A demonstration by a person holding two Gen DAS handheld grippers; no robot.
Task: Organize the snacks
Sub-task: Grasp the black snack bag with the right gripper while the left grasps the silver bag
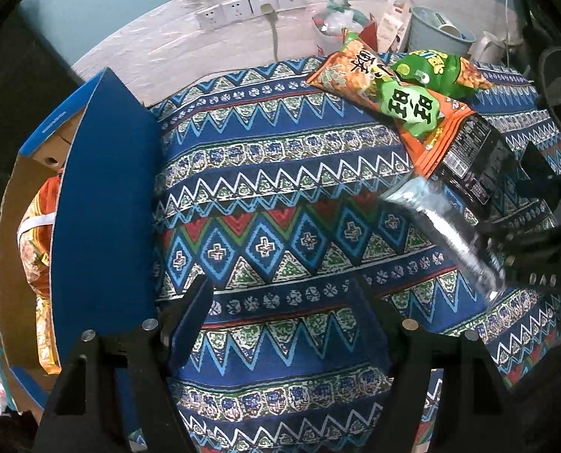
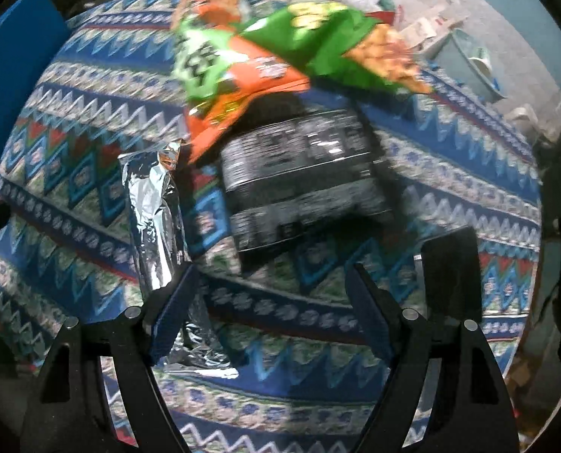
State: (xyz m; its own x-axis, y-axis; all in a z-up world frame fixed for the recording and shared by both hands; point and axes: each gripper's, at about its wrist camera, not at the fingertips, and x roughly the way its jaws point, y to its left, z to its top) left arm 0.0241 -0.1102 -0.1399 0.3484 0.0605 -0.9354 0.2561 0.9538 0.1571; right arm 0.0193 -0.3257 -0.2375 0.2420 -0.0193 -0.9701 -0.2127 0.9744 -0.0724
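Note:
A pile of snack bags lies on the patterned cloth: an orange bag with a green label [image 1: 405,102] [image 2: 220,71], a green bag [image 1: 439,71] [image 2: 329,41], a black bag [image 1: 473,158] [image 2: 299,173] and a silver foil bag [image 1: 450,234] [image 2: 156,219]. My left gripper [image 1: 280,302] is open and empty over the cloth, beside the cardboard box [image 1: 103,204], which holds an orange snack bag [image 1: 39,256]. My right gripper [image 2: 273,287] is open just in front of the black bag; its left finger [image 2: 174,302] rests against the foil bag. The right wrist view is blurred.
The table has a blue zigzag-patterned cloth [image 1: 273,196]. Behind it is a wall with power sockets [image 1: 250,7], a plastic bag [image 1: 337,19], a grey bucket [image 1: 439,34] and a white kettle [image 1: 488,45]. The box's blue flap stands upright at the left.

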